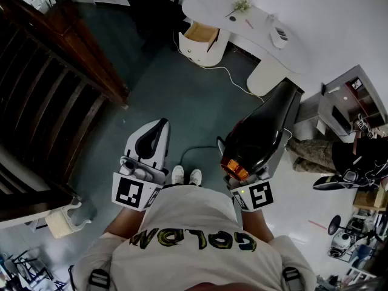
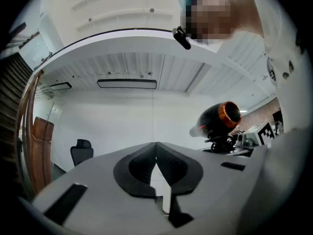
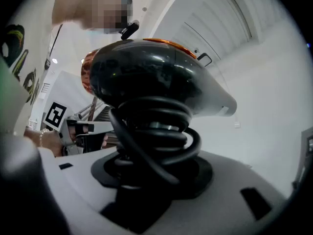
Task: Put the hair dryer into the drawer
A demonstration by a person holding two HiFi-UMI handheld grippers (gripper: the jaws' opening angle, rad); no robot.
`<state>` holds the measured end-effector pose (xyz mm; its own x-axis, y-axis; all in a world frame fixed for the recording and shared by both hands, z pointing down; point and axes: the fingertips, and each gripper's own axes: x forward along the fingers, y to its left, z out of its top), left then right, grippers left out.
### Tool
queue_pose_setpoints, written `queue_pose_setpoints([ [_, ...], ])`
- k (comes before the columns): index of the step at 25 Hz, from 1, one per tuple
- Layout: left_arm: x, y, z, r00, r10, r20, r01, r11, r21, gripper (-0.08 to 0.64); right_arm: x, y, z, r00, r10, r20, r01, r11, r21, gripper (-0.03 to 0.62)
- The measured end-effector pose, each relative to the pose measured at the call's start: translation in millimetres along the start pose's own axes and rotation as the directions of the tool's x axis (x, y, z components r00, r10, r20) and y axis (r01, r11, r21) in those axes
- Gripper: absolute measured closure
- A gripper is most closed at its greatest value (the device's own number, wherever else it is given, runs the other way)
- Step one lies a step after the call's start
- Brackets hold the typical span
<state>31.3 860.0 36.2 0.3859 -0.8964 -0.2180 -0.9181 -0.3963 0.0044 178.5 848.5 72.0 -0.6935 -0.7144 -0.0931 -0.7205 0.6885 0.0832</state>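
Teal floor with a white cable and white shoes; white curved desk bearing a flower sprig

I read the hair dryer as glossy blk plastic w/ a shiny orange metallic ring; its cord is smooth, rubbery. Left of the hair dryer: left gripper matt pale plastic, pads ribbed blk. Further left, staircase is dark wood.

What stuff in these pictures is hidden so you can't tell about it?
Handle of the hair dryer: right gripper view, the wound cord covers it.
Inside of the drawer: head view, too far and small.
Things on the shelf: head view, too tiny to name.
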Motion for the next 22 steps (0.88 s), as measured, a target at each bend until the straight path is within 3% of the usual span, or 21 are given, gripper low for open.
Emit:
queue_pose_setpoints([
  [15, 33, -19, -22, 0.999, 0.019, -0.049, -0.020, 1.000, -0.016, 0.549, -2, -46, -8, 1.000, 0.025, -0.003, -0.024, 0.999, 0.028, 0.354],
  [22, 72, 11, -30, 0.999, 0.002, -0.045, -0.002, 1.000, -0.006, 0.549, 43, -68, -16, 1.000, 0.021, -0.008, -0.021, 0.999, 0.034, 0.354],
])
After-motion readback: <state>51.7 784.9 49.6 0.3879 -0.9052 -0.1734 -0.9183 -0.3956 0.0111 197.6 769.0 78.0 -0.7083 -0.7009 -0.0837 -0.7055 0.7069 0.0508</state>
